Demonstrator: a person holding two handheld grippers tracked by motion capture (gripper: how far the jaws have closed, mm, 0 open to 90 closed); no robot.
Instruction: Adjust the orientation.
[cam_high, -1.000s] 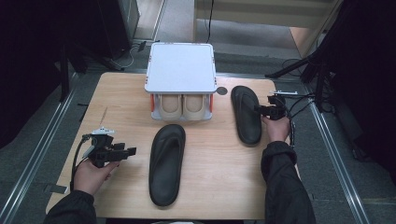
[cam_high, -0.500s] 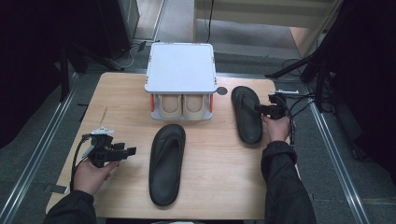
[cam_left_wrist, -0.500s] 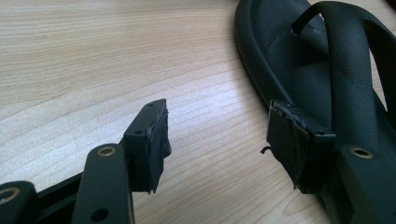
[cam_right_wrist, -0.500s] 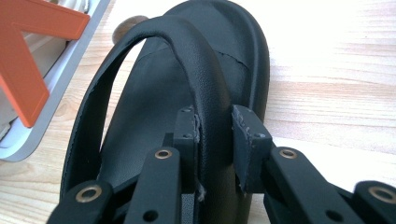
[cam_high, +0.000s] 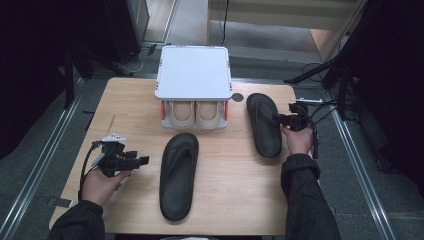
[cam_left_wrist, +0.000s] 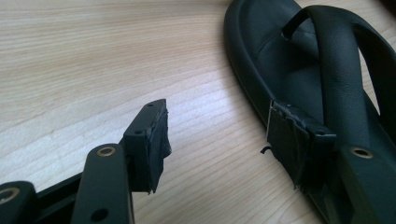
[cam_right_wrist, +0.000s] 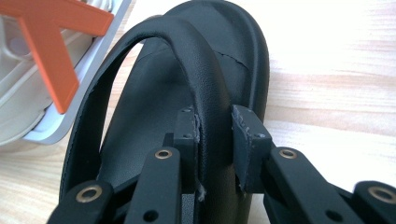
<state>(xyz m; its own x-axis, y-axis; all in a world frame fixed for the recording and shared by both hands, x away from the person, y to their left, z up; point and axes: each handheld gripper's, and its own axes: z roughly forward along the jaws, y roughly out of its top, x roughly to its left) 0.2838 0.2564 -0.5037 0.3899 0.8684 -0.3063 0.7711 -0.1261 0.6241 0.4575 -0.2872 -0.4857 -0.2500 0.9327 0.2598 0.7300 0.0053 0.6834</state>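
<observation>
The left gripper (cam_high: 142, 160) waits with jaws apart beside the near sandal (cam_high: 178, 175). Farther off, the right gripper (cam_right_wrist: 215, 128) clamps the far sandal's (cam_high: 264, 124) strap (cam_right_wrist: 205, 79) – probably light, soft, bendy rubber – beside the shoe rack (cam_high: 194, 75).

L gripper (cam_left_wrist: 219, 140) fingers (cam_left_wrist: 149, 140) apart, nothing btwn, black sandal (cam_left_wrist: 280, 60) w/ strap at right, wooden table (cam_left_wrist: 93, 60)

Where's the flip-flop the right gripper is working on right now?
In the high view the right flip-flop lies at the table's right side, just right of the shoe rack, with the right gripper at its strap.
</observation>
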